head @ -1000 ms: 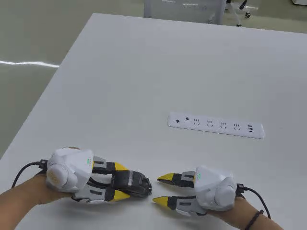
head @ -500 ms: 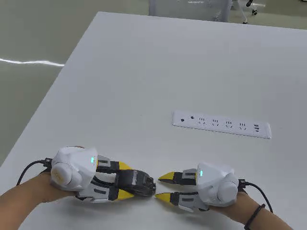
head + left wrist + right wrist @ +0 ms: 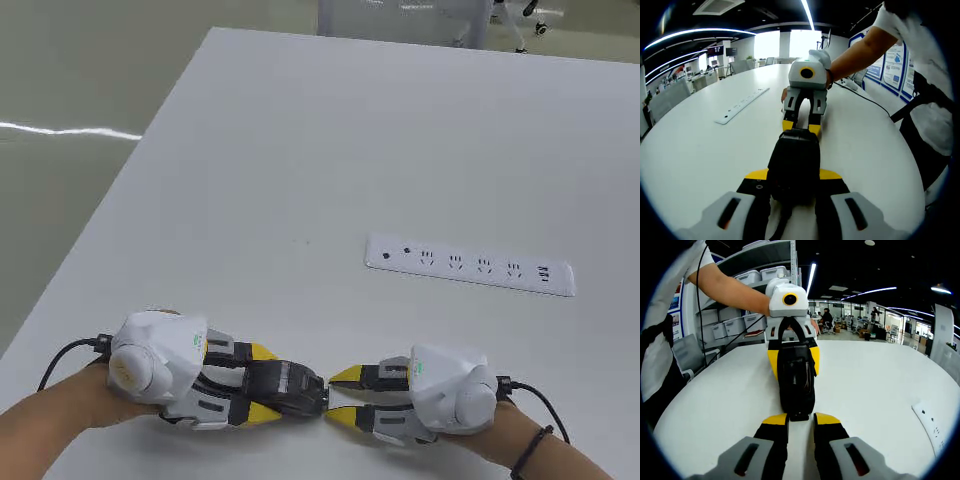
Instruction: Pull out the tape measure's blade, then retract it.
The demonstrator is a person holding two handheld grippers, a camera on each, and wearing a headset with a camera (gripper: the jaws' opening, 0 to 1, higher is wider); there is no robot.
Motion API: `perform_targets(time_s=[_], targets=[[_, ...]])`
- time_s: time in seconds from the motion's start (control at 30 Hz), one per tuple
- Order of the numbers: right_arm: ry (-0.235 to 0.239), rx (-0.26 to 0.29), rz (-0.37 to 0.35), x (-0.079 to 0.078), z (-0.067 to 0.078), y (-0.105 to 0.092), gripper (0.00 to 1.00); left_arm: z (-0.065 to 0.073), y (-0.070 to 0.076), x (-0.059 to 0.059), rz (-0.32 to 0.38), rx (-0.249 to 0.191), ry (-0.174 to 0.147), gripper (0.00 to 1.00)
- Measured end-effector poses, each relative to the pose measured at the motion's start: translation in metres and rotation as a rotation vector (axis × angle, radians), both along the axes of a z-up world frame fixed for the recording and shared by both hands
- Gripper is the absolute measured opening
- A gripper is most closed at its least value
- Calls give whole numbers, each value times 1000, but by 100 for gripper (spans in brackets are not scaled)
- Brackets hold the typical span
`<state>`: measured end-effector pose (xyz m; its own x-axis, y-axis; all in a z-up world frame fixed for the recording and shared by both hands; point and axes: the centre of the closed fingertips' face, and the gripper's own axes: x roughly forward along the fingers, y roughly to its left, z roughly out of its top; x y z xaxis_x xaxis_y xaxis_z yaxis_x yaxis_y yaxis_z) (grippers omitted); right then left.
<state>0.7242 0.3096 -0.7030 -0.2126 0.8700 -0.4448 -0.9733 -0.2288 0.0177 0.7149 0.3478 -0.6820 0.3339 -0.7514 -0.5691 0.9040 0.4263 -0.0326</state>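
Your left gripper point(image 3: 268, 384) fingers point(image 3: 258, 351) pinch the tape measure point(image 3: 290, 385) case, lying on the bench point(image 3: 350, 150); your right gripper point(image 3: 342, 395) fingers are slightly spread at its nose. Likely a rigid, smooth case; take the springy blade by its end hook.
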Motion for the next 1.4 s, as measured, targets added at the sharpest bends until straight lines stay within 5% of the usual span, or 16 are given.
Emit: perform_targets(time_s=[0.77,1.4], targets=[[-75,10,90,-5,-5,3,15,-1,1,-1,-2,8,8,31],[-71,23,93,-4,-6,2,14,-3,1,0,-8,47,6,30]])
